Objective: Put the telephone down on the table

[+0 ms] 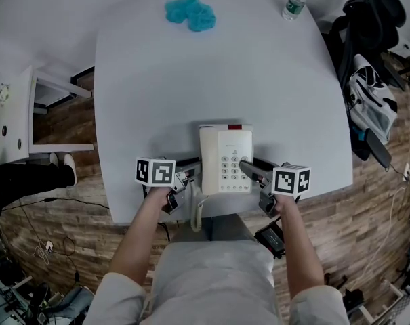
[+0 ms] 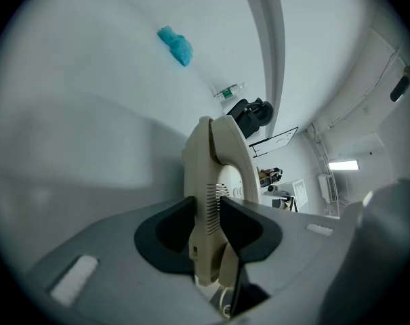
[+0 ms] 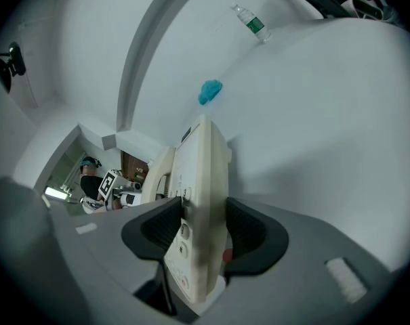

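The cream telephone (image 1: 225, 147) is clamped at either side by the left gripper (image 1: 184, 181) and right gripper (image 1: 249, 170) at the table's (image 1: 191, 80) near edge. The setting-down is judged under way, with a level lowering and release called for next.

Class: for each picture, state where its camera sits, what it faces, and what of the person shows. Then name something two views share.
Head view: on the head, looking steeply down at the table; forearms, lap, left gripper and right gripper show.
Left gripper view: on the left gripper, looking along its jaws, clamped on the telephone.
Right gripper view: on the right gripper, jaws clamped on the telephone's other edge.
Shared: all three show the blue cloth.
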Demonstrator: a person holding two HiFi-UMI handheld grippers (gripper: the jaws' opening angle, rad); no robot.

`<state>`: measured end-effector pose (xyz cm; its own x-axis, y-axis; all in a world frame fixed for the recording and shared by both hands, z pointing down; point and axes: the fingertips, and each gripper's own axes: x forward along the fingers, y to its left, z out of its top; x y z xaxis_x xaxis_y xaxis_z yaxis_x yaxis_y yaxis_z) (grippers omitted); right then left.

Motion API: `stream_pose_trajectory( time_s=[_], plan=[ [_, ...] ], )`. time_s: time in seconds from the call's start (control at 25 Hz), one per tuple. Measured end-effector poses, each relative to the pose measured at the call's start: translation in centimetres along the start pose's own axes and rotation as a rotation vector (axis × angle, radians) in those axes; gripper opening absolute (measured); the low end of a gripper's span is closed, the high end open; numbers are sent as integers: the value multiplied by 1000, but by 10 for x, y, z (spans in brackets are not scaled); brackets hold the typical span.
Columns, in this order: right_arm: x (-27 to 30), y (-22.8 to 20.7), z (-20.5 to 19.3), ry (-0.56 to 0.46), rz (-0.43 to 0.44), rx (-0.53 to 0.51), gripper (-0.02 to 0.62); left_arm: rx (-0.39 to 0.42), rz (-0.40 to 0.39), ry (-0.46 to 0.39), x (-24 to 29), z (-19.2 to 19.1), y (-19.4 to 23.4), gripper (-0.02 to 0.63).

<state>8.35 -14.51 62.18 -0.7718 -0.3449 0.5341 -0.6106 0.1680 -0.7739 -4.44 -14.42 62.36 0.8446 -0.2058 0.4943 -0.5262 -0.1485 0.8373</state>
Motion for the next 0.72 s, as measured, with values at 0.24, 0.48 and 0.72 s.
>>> stream_pose_trajectory(
  time_s=[0.24, 0.48, 0.72],
  plan=[
    [3, -3, -2, 10, -1, 12, 213, -12, -7, -2, 4, 0, 4, 133],
    [4, -6, -2, 15, -11, 8, 213, -26, -18, -8, 6, -1, 8, 133],
    [4, -9, 0, 21, -28, -11, 214, -27, -18, -10, 7, 0, 9, 133]
  ],
)
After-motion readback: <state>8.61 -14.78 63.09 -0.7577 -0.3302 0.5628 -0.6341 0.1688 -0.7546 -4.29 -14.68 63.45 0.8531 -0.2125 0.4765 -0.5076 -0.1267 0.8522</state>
